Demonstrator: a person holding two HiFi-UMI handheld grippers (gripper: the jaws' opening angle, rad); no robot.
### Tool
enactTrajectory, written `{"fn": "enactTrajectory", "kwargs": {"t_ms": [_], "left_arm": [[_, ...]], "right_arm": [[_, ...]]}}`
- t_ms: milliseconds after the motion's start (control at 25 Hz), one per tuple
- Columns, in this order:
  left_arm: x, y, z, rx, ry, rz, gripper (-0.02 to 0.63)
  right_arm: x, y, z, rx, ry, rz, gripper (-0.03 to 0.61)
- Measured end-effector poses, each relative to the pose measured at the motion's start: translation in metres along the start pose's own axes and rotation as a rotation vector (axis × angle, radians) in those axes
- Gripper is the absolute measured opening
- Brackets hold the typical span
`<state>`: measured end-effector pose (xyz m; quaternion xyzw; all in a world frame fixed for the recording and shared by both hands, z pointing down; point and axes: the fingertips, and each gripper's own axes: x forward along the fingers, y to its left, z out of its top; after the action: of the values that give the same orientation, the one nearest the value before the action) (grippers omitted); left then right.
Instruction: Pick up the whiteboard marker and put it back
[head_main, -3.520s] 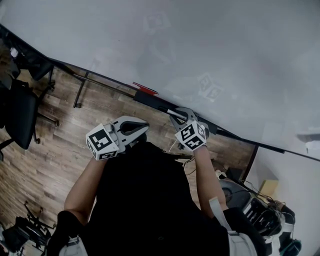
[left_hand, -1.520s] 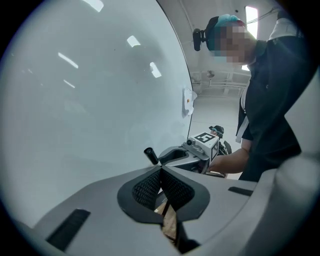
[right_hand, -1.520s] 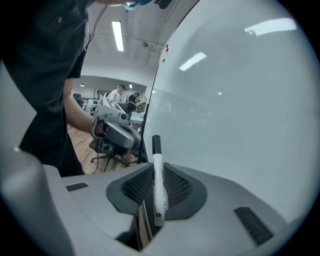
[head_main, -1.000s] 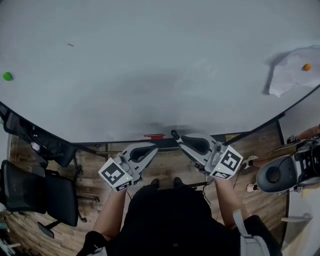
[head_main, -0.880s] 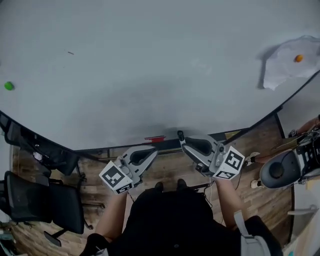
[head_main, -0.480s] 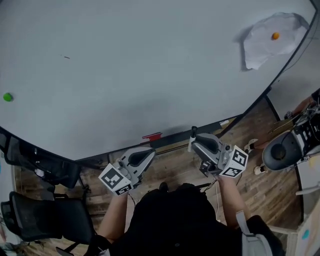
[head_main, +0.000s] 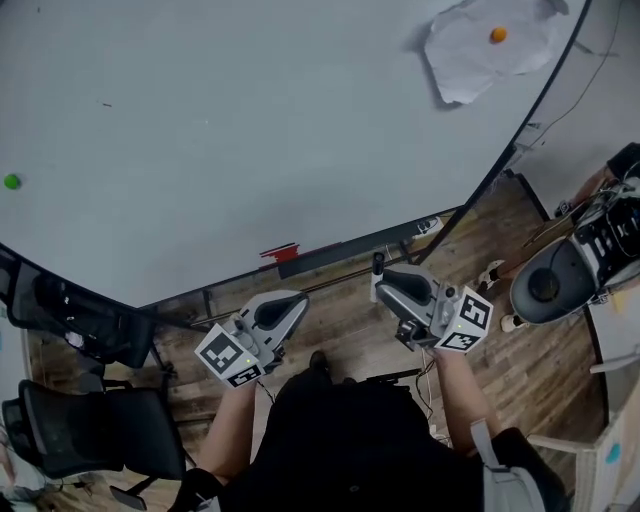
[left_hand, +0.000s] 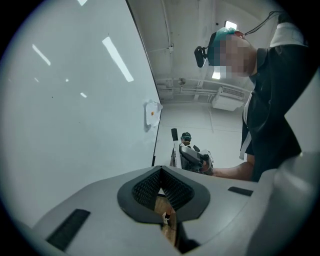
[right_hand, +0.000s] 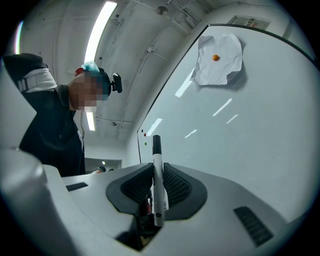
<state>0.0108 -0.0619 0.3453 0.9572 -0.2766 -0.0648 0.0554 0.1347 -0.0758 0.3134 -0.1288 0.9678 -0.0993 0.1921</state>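
Gripping whiteboard marker (right_hand: 157, 186) upright in right gripper (head_main: 383, 283), near tray (head_main: 340, 254) along whiteboard (head_main: 250, 120) bottom edge; left gripper (left_hand: 161, 174) pressed together on nothing, over open floor (head_main: 345, 325)

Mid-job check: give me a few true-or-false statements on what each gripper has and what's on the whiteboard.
1. The right gripper is shut on the whiteboard marker. True.
2. The left gripper holds a second marker. False: its jaws are together with nothing between them.
3. An orange magnet pins a sheet of paper to the whiteboard. True.
4. The green magnet sits beside that paper. False: in the head view it is alone at the board's far left.
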Motion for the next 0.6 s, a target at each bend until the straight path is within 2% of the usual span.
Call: {"fn": "enactTrajectory", "kwargs": {"t_ms": [240, 600], "left_arm": [[0.006, -0.047, -0.022, -0.01, 0.043, 0.027, 0.011], [-0.004, -0.094, -0.048, -0.034, 0.074, 0.095, 0.011]], "right_arm": [[-0.039, 0.033, -0.013, 0.046, 0.026, 0.04, 0.074], [-0.07, 0.063, -0.027, 0.117, 0.004, 0.103, 0.074]]}}
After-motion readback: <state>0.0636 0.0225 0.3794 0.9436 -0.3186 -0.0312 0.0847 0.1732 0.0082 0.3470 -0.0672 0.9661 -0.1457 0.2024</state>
